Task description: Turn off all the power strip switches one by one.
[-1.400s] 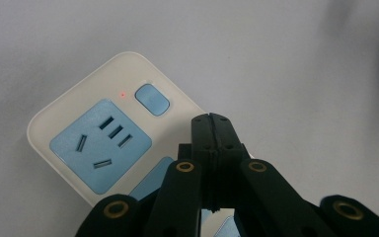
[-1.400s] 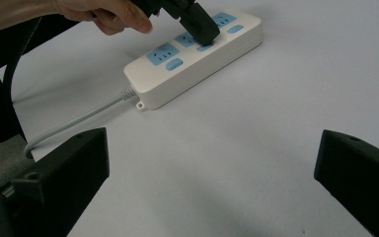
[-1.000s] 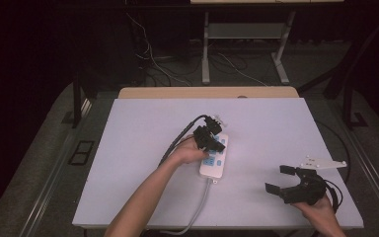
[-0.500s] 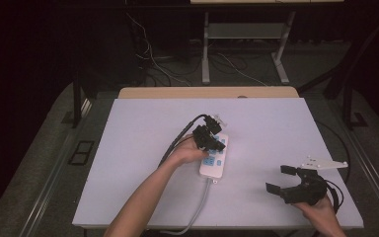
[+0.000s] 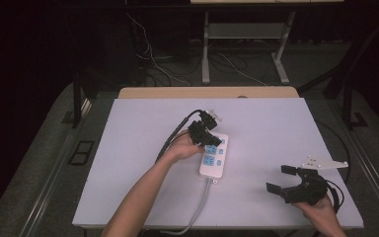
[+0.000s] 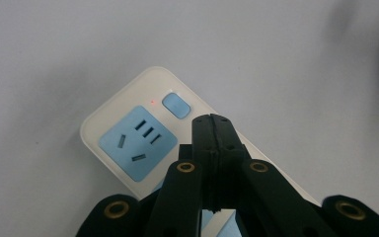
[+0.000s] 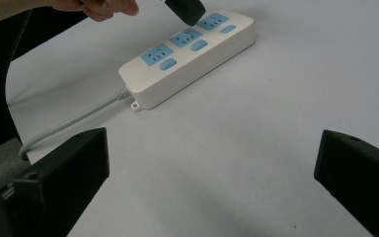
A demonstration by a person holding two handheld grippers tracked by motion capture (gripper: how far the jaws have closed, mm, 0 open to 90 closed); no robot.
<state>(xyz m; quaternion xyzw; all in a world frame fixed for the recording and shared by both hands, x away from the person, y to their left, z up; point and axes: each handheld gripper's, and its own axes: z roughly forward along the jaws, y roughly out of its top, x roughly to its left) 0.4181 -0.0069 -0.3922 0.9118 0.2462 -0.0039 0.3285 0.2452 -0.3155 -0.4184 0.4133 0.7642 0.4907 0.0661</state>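
White power strip [image 5: 214, 155] lay mid-table, long axis running away from the person, its far switch [image 6: 176, 105] just ahead of the pressed-together left gripper [image 6: 212, 121], while the spread right gripper [image 5: 279, 178] waited well apart.

White table [image 5: 128, 148], white power strip [image 5: 212, 165] with blue sockets lying on it

Beyond the left gripper [image 5: 211, 129], a wooden strip [image 5: 207, 92] borders the white worktop [image 5: 276, 128]. Farther off, a grey metal stand [image 5: 244, 37] and loose cables [image 5: 153, 54] occupy the dark, dimly lit floor [image 5: 39, 148].
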